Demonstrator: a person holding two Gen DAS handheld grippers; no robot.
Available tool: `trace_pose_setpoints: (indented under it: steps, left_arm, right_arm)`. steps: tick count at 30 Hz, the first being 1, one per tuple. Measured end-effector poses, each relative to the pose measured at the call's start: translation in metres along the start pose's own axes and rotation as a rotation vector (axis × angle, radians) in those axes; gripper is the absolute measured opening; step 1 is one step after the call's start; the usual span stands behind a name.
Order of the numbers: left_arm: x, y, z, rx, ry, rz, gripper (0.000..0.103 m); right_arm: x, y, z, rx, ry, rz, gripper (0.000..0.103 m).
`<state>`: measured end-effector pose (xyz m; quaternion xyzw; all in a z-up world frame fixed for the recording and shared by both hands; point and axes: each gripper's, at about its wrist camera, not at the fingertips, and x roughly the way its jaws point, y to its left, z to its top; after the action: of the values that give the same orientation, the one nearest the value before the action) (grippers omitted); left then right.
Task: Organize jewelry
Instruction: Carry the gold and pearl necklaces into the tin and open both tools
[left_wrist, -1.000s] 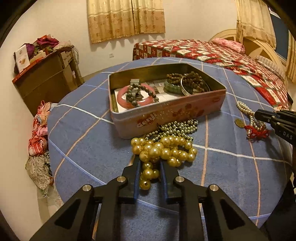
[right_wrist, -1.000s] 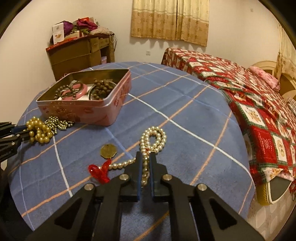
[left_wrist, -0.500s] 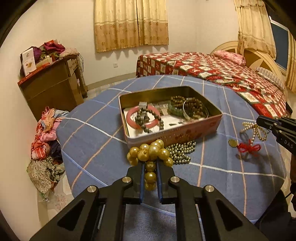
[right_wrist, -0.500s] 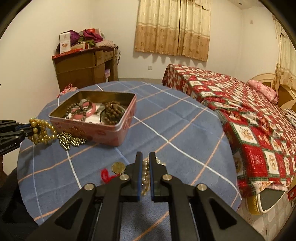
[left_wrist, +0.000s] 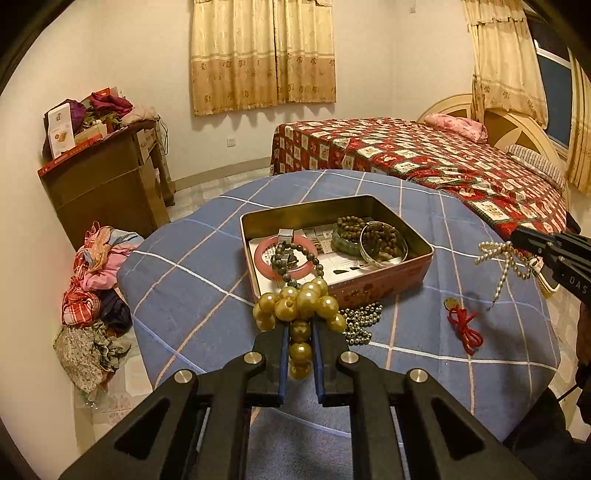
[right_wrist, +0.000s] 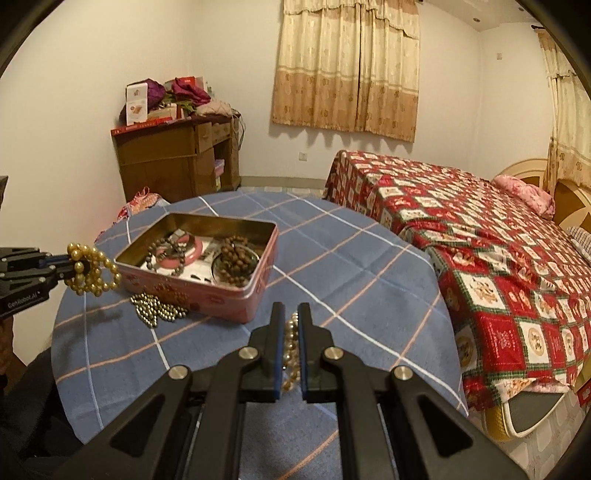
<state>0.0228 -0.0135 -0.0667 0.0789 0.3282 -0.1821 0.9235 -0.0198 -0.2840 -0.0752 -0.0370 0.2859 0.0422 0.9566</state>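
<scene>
- Our left gripper (left_wrist: 300, 334) is clamped on a gold bead necklace (left_wrist: 300, 304), its big glossy beads bunched in the air before the pink tin (left_wrist: 384, 286).
- Our right gripper (right_wrist: 291, 332) pinches a pearl strand (left_wrist: 496, 254) of small pale beads, lifted off the blue checked table (left_wrist: 207, 295).
- The tin, open on the table, holds bracelets; a small dark-gold bead chain (right_wrist: 157, 308) lies against its wall.
- In the right wrist view the fingers hide most of the pearl strand.
- We read "GenRobot.AI" on the left gripper; the tin's lettering is illegible.
</scene>
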Motion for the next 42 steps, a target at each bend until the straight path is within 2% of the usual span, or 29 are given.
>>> trace_pose_setpoints:
  steps: [14,28,42]
  left_arm:
    - [-0.001,0.006,0.024,0.024,-0.040,0.024,0.010]
    - [0.018,0.011,0.058,0.041,-0.071,0.055,0.010]
    - [0.043,0.022,0.074,0.023,-0.056,0.081,0.010]
  right_arm:
    - [0.003,0.010,0.026,-0.041,-0.048,0.020,0.008]
    - [0.025,0.033,0.060,-0.094,-0.076,0.057,0.008]
    - [0.048,0.054,0.078,-0.139,-0.079,0.088,0.008]
